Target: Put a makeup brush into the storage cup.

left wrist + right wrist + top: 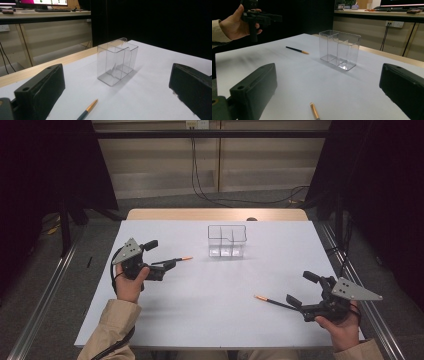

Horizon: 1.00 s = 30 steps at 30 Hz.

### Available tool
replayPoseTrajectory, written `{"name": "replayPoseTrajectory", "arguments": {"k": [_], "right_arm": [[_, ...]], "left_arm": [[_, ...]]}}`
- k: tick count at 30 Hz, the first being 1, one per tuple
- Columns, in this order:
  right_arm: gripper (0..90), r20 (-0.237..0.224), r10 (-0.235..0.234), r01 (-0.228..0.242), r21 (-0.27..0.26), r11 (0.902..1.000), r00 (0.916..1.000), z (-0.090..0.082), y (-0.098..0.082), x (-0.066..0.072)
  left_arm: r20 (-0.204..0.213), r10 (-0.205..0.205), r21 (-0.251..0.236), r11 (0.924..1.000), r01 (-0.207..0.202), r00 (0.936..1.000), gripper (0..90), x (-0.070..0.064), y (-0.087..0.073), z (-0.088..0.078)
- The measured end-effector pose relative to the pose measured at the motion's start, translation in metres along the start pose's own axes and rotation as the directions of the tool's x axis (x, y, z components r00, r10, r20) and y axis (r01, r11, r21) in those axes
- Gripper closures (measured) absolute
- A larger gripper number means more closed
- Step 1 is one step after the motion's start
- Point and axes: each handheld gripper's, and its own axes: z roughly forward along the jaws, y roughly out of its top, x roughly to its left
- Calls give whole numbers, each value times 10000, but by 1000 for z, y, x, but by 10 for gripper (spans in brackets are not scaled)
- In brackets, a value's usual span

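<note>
A clear divided holder (227, 240) stood upright on the white desk (200, 320), toward its far edge. Left of the holder, the left tool (162, 257) hung released over a dark brush (176, 260) whose orange tip pointed at the holder. Nearer the person than the holder and to its right, the right tool (302, 289) was spread wide above a second brush (270, 300).
</note>
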Motion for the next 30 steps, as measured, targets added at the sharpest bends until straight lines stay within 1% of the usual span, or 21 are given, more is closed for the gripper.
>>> {"name": "replayPoseTrajectory", "arguments": {"k": [3, 6, 9, 11, 13, 18, 21, 22, 24, 25, 30], "right_arm": [[6, -18, -20, 20, -4, 10000, 10000, 0, 0, 0], [6, -28, -30, 30, -20, 10000, 10000, 0, 0, 0], [6, -24, -43, 43, -44, 10000, 10000, 0, 0, 0], [6, -18, -48, 48, -41, 10000, 10000, 0, 0, 0], [6, -14, -29, 29, -50, 10000, 10000, 0, 0, 0], [6, -27, -38, 38, -20, 10000, 10000, 0, 0, 0], [7, -49, -39, 39, -22, 10000, 10000, -1, 0, 0], [7, -61, -33, 32, -21, 10000, 10000, -1, 0, 0], [9, -69, -59, 59, -32, 10000, 10000, -1, 0, 0], [9, -76, -59, 59, -18, 10000, 10000, -1, 0, 0], [9, -69, -57, 57, -47, 10000, 10000, -1, 0, -1]], "left_arm": [[3, 18, 16, 10000, -18, 10000, 1, 1, 0, 3], [-5, -11, 116, 9999, 11, 10000, 1, 2, -1, 9], [-71, -25, 99, 9999, 25, 10000, 0, 3, -2, 14], [-110, -9, 187, 9998, 11, 9999, 1, 5, -2, 19], [-130, -77, 193, 9998, 80, 9999, 0, 5, -2, 22], [-243, -69, 242, 9997, 75, 9997, 0, 7, -2, 28], [-406, -62, 456, 9989, 80, 9992, 0, 12, -4, 33], [-476, -118, 497, 9987, 141, 9988, 0, 13, -5, 34], [-493, -86, 556, 9984, 114, 9987, 0, 15, -5, 35], [-568, 11, 713, 9975, 29, 9984, 0, 17, -6, 37], [-678, -104, 869, 9961, 163, 9976, 0, 23, -8, 43]]}}
